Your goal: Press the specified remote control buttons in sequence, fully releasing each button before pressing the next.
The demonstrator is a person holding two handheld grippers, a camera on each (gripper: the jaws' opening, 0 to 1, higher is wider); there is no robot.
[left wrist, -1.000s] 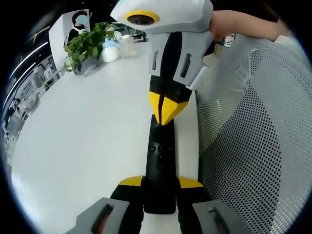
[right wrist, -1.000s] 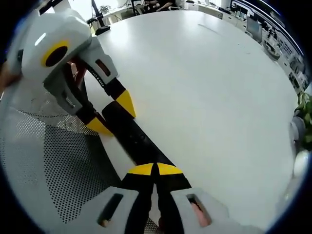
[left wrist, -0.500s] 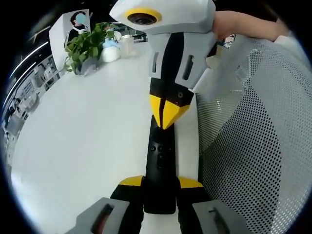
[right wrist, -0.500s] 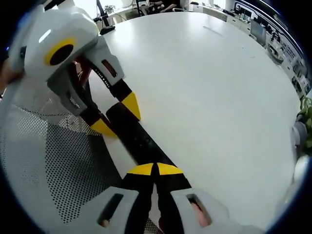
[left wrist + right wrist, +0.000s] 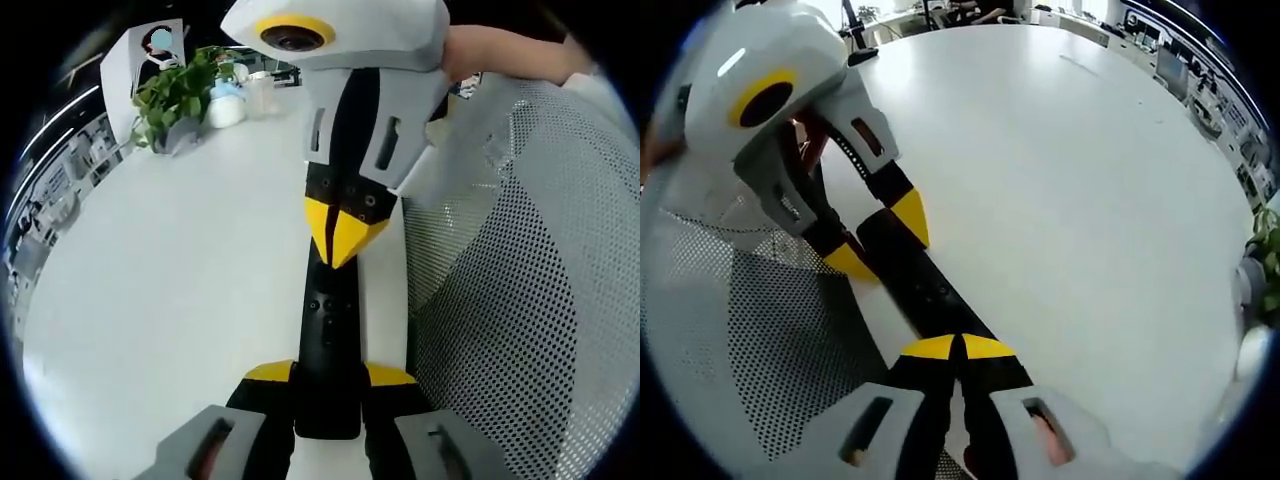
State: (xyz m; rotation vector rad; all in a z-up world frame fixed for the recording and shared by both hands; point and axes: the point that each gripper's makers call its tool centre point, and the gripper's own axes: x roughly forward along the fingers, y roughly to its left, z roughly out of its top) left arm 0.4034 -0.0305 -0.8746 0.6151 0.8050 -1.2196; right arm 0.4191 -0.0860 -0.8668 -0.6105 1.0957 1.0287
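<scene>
A long black remote [image 5: 328,340] lies along the white table's [image 5: 170,280] edge, its near end between the yellow-tipped jaws of my left gripper [image 5: 328,375], which is shut on it. My right gripper [image 5: 343,238] comes down from above, shut, its yellow tips pointing onto the remote's far end; I cannot tell if they touch a button. In the right gripper view the shut right gripper [image 5: 960,347] stands over the remote [image 5: 920,280], and the left gripper [image 5: 880,240] clasps the other end from both sides.
A grey mesh chair back [image 5: 520,300] stands close beside the table edge, also in the right gripper view [image 5: 750,330]. A potted plant [image 5: 175,100] and white bottles [image 5: 228,105] sit at the table's far end. A person's hand [image 5: 500,50] holds the right gripper.
The right gripper's shut tips have slid a little further down onto the remote's far end. The left gripper and the remote have stayed put.
</scene>
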